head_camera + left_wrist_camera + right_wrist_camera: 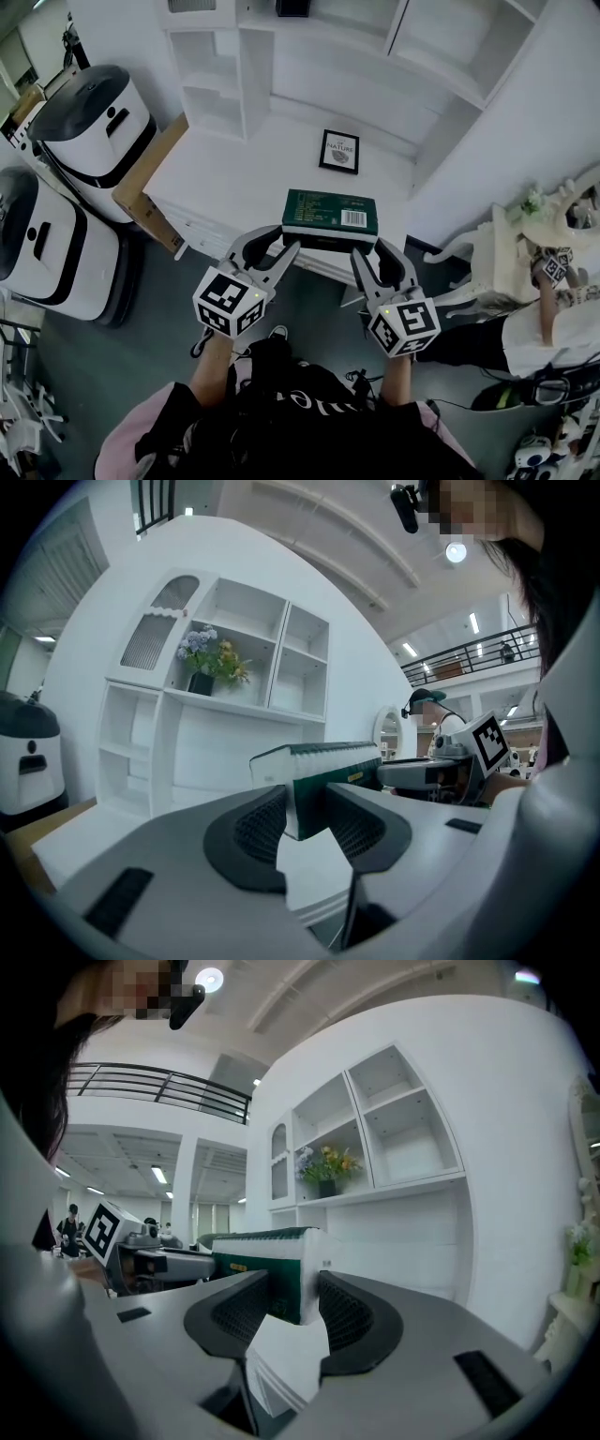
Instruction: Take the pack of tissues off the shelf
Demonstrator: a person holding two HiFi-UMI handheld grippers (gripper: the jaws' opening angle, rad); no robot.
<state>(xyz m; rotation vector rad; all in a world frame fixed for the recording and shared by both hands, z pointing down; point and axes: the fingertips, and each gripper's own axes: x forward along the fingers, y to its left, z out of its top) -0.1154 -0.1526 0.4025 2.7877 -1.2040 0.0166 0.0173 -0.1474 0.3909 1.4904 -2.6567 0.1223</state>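
The pack of tissues (330,211) is a flat green and white pack with a barcode. It lies crosswise at the front edge of the white shelf top (234,178). My left gripper (281,239) clamps its left end, and my right gripper (371,248) clamps its right end. In the left gripper view the pack (319,766) sits between both pads of the left gripper (307,813). The right gripper view shows the same grip, with the pack (267,1251) pressed between the pads of the right gripper (292,1297).
A framed picture (338,151) lies flat behind the pack. White cubby shelves (220,84) rise at the back, holding a vase of flowers (211,658). Two white and black machines (94,127) and a cardboard box (145,192) stand to the left. An ornate white chair (525,234) and another person (553,328) are on the right.
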